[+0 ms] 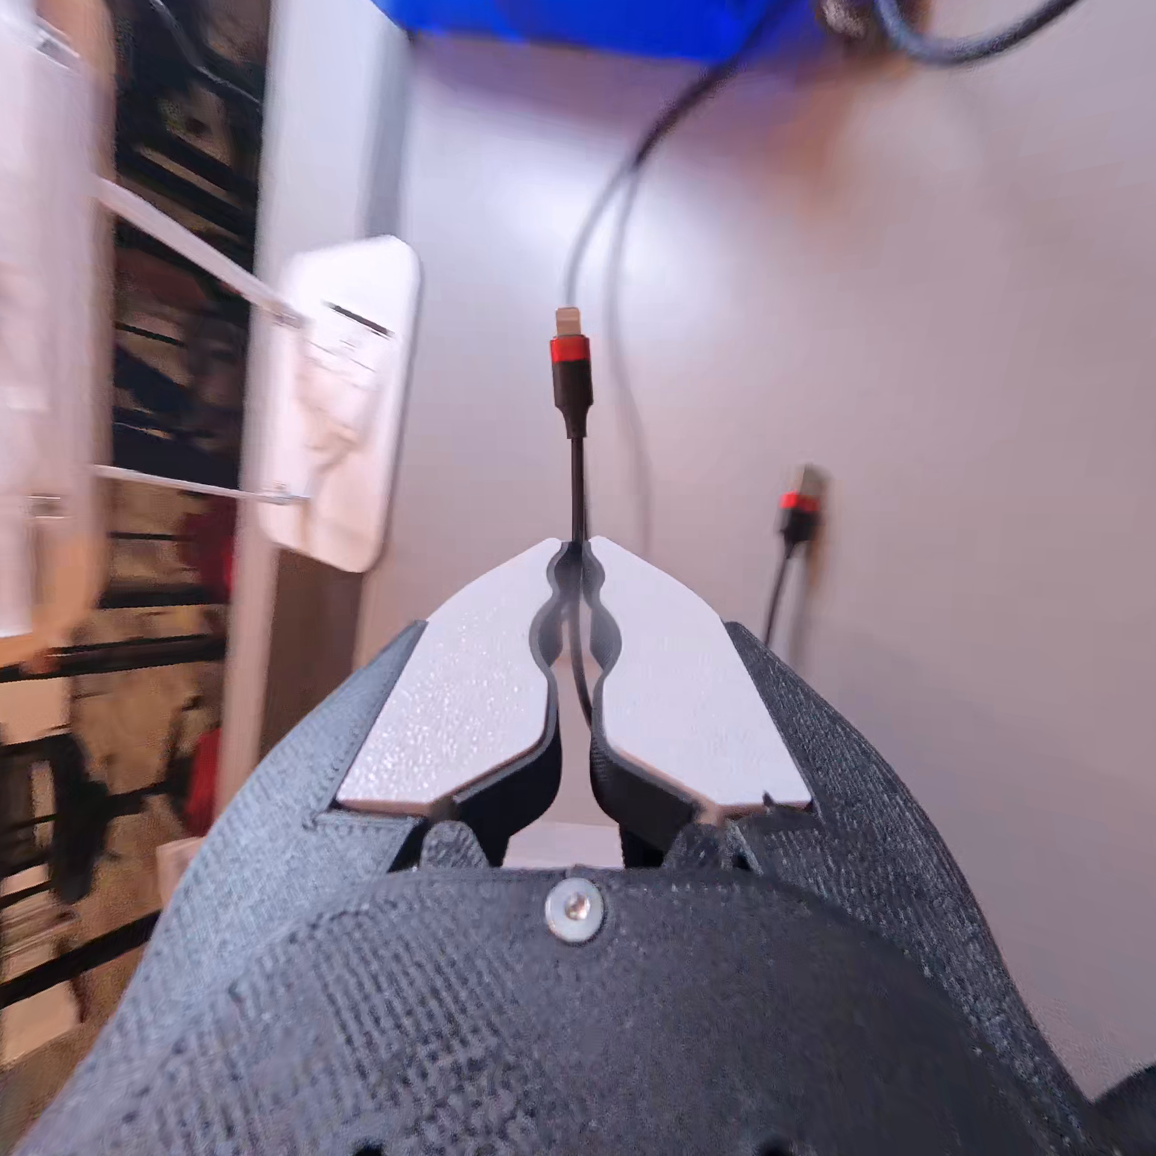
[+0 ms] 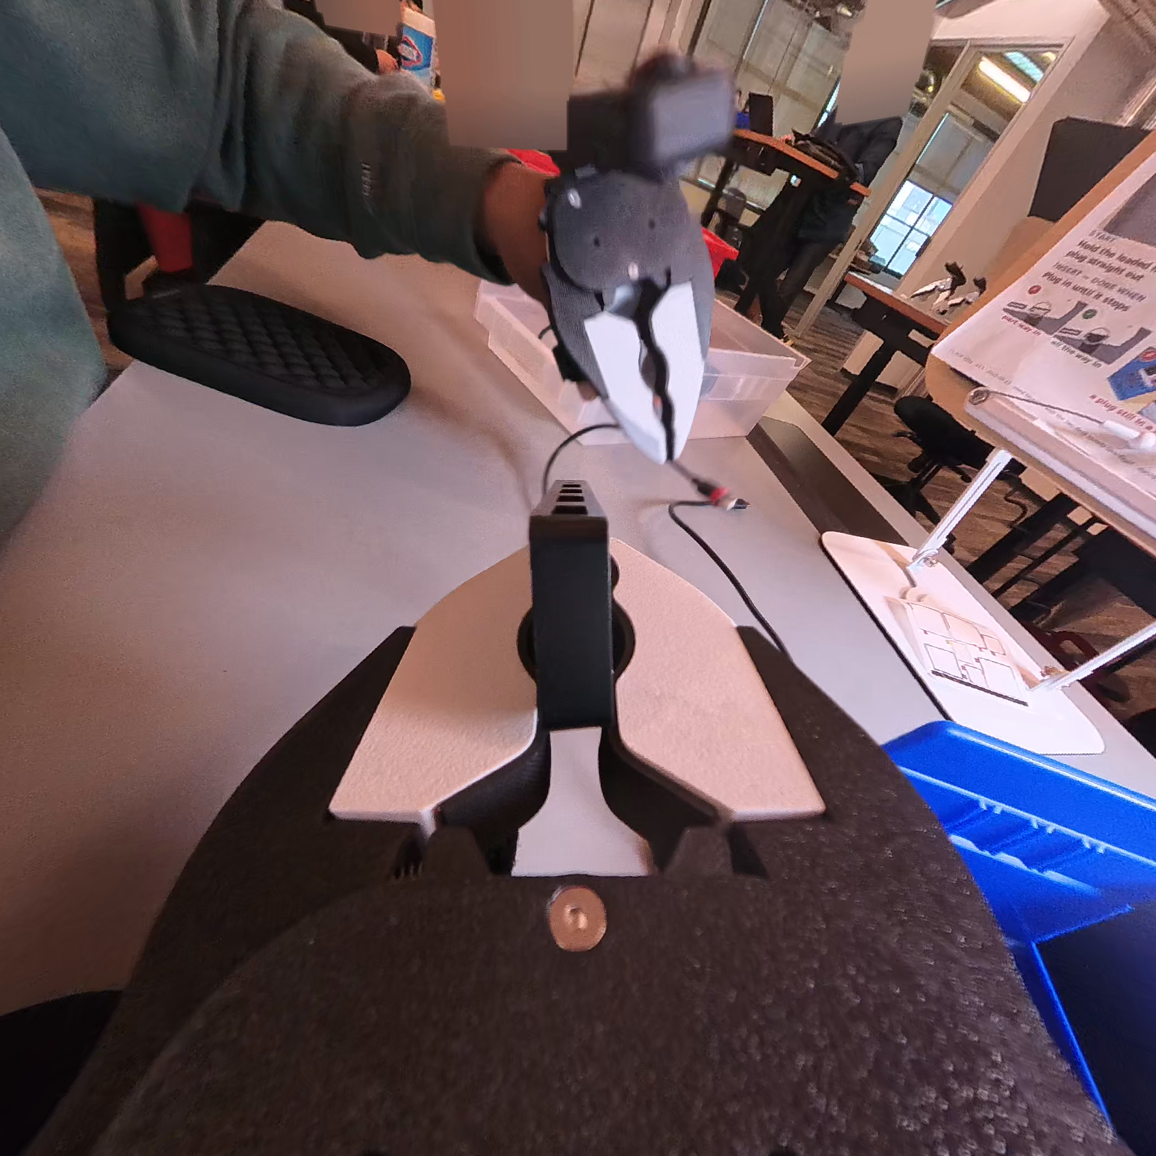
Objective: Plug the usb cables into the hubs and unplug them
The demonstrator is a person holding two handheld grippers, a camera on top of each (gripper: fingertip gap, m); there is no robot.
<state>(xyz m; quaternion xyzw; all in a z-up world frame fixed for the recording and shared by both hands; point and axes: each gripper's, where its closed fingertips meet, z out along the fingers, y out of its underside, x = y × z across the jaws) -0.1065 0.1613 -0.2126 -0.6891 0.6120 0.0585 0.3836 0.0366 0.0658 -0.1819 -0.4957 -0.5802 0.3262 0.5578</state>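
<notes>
Right hand-held gripper (image 2: 570, 632): fingers pinching a black hub (image 2: 569, 600) across its narrow sides, held above the near part of the worktop (image 2: 219, 563), its row of slots facing up and away. The hub looks rigid and light; the grip sits low on the body, which leaves the slot end free.

Left hand-held gripper (image 1: 577, 550): fingertips pressed together on a thin black cable (image 1: 578, 494) just behind its plug (image 1: 570, 375). The plug has a black body, a red collar and a small metal tip, and stands clear beyond the fingertips, above the worktop and apart from the hub. Seen from the right wrist, this gripper (image 2: 668, 450) hangs beyond the hub, angled down.

Handling judgement: the cable is soft and will bend under push, so a hold on the stiff plug body or right at its strain relief would steer the tip better. The metal tip is small and could be bent if it meets a slot at a slant.

Farther out, a second plug (image 1: 799, 507) with a red collar lies on the worktop. Toward the far edge sit a clear tray (image 2: 738, 381) and a white stand base (image 2: 951, 632); a blue bin (image 2: 1032, 832) stands at the right edge.
</notes>
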